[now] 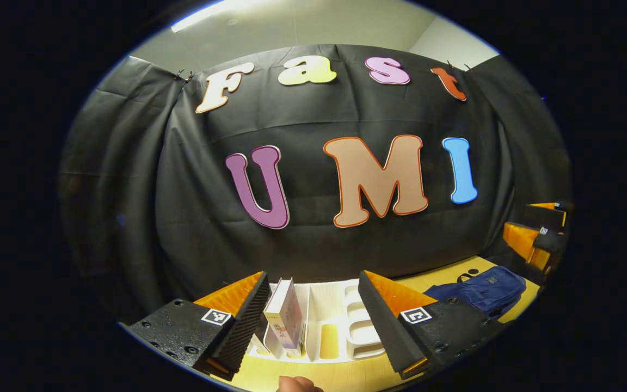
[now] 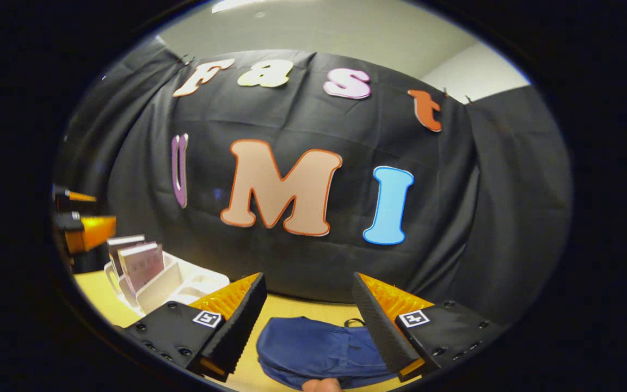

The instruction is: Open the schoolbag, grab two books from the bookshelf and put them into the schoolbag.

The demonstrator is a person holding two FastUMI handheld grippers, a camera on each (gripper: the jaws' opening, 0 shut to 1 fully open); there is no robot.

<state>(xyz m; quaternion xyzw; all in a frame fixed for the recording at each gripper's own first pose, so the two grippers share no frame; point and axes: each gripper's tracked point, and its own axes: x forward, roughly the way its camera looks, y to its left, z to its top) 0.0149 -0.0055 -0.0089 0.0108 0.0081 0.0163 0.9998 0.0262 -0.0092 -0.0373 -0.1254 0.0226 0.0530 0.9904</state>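
Two hand-held grippers, both with jaws spread wide and grasping nothing: left hand-held gripper (image 1: 313, 321) raised in front of the white bookshelf (image 1: 340, 316), right hand-held gripper (image 2: 308, 321) raised over the blue schoolbag (image 2: 319, 348). Schoolbag lying flat on the yellow tabletop (image 2: 101, 294), well apart from the bookshelf, looking zipped shut as far as can be judged. Books (image 1: 285, 316) standing upright in a left compartment of the bookshelf; seen as two side by side (image 2: 140, 264) from the right gripper view. Other compartments looking mostly bare.

Judged to be the very start: opening step not yet done, neither book touched. Next move likely calling for the right hand-held gripper to drop onto the bag's zipper pull or top edge, hard to make out here, with the left perhaps needed to pin the soft fabric. Afterwards, a pinch on one upright book by its top, lifted straight up to clear the divider
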